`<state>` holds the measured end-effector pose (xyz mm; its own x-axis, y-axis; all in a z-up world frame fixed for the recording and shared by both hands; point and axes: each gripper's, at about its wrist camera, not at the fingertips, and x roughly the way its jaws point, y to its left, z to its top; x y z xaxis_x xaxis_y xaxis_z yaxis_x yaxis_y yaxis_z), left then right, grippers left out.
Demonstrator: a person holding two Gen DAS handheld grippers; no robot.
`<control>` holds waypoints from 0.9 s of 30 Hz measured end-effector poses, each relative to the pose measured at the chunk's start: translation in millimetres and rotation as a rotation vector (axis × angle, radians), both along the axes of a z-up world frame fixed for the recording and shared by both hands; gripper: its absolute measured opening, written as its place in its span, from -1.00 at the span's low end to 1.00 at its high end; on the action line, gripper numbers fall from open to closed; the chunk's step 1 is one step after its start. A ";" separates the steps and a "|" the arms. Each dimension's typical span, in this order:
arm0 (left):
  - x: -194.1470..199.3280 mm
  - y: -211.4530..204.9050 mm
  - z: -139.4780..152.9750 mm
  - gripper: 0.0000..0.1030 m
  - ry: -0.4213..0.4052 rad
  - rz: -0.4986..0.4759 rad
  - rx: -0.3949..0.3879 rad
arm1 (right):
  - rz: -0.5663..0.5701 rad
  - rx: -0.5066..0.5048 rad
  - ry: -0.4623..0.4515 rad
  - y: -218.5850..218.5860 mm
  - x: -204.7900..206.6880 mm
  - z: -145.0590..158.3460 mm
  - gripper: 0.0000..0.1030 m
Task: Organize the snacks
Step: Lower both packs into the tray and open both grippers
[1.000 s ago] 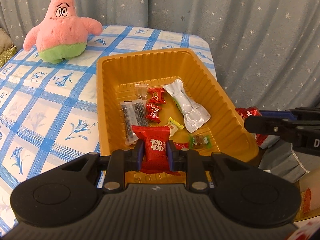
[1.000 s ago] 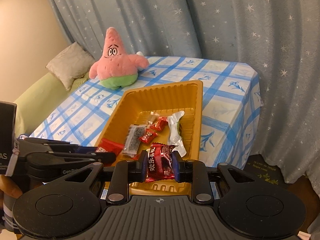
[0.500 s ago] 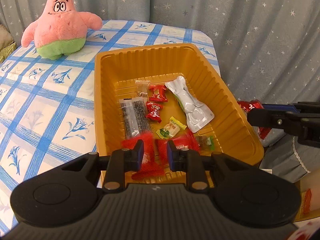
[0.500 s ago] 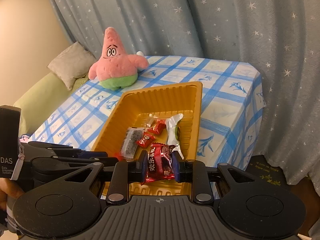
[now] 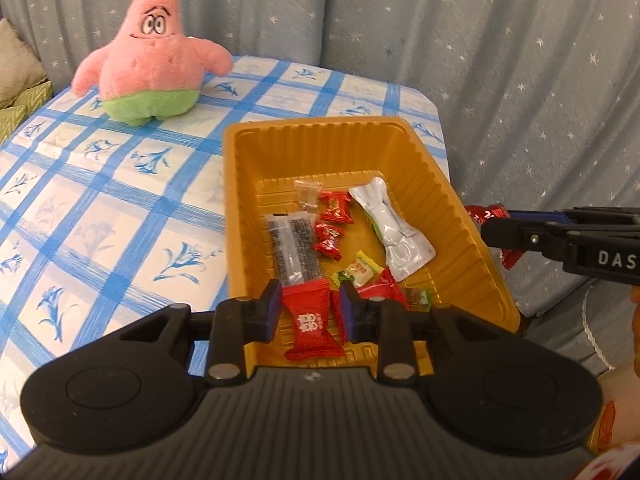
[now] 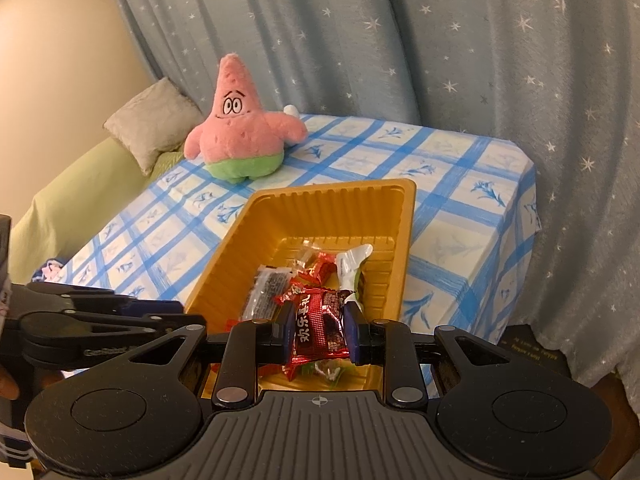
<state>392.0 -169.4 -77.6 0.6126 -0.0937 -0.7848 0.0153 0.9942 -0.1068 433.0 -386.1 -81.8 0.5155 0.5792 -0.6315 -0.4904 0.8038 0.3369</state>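
Left wrist view: at my far left a pink plush starfish (image 5: 154, 54) with fuzzy green shorts sits near the table's back edge, on a blue-checked tablecloth (image 5: 100, 200) printed with flowers. Right of it, the ribbed golden plastic tray (image 5: 460, 216) stands at the table's front right corner. On its floor I see a clear packet of dark seeds (image 5: 294, 250), two small red candies (image 5: 332, 220), a crinkled silver pouch (image 5: 394, 232) along the right side and a yellow-green sweet (image 5: 358, 274). My left gripper (image 5: 309, 312) is spread over the tray's near end; a glossy red pillow-shaped packet (image 5: 310, 322) lies on the tray floor between the fingers, and I can't tell whether either pad touches it. Further right, the black body of my right gripper (image 5: 560, 240) juts in beyond the tray's right wall, with red wrapper showing at its tip.

Right wrist view: the left tool's black frame crosses the lower left corner. A grey cushion (image 6: 150, 124) rests on a pale green sofa (image 6: 60, 208) behind the starfish. My right gripper (image 6: 319, 330) is pinching a shiny dark-red foil snack packet (image 6: 320, 326) with white characters, held above the tray's near end and hiding part of the contents. Star-dotted grey curtains (image 6: 480, 60) hang behind and to the right.
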 end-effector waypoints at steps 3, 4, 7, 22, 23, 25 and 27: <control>-4.2 5.5 4.0 -0.47 -0.007 0.019 -0.001 | 0.019 -0.005 -0.002 4.0 4.4 -0.1 -0.49; -5.6 7.6 5.5 -0.47 -0.009 0.027 -0.002 | 0.025 -0.007 -0.002 5.8 6.0 -0.5 -0.49; -8.9 13.4 9.0 -0.47 -0.016 0.049 -0.002 | 0.045 -0.013 0.000 12.6 12.1 -3.0 -0.49; -30.4 44.5 22.5 -0.41 -0.034 0.194 0.019 | 0.077 -0.027 0.002 46.1 45.8 -22.5 -0.47; -32.0 45.2 23.3 -0.38 -0.034 0.201 0.020 | 0.069 -0.025 0.002 46.6 46.2 -22.1 -0.42; -35.6 45.2 25.5 -0.34 -0.036 0.213 0.025 | 0.060 -0.026 0.001 46.6 46.8 -21.2 -0.06; -40.7 44.2 28.2 -0.30 -0.041 0.223 0.030 | 0.039 -0.019 -0.014 43.7 44.3 -19.5 0.26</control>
<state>351.3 -125.2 -49.4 0.6469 0.0707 -0.7593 -0.2013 0.9762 -0.0806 477.3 -342.4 -101.2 0.5014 0.5867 -0.6359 -0.5260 0.7902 0.3144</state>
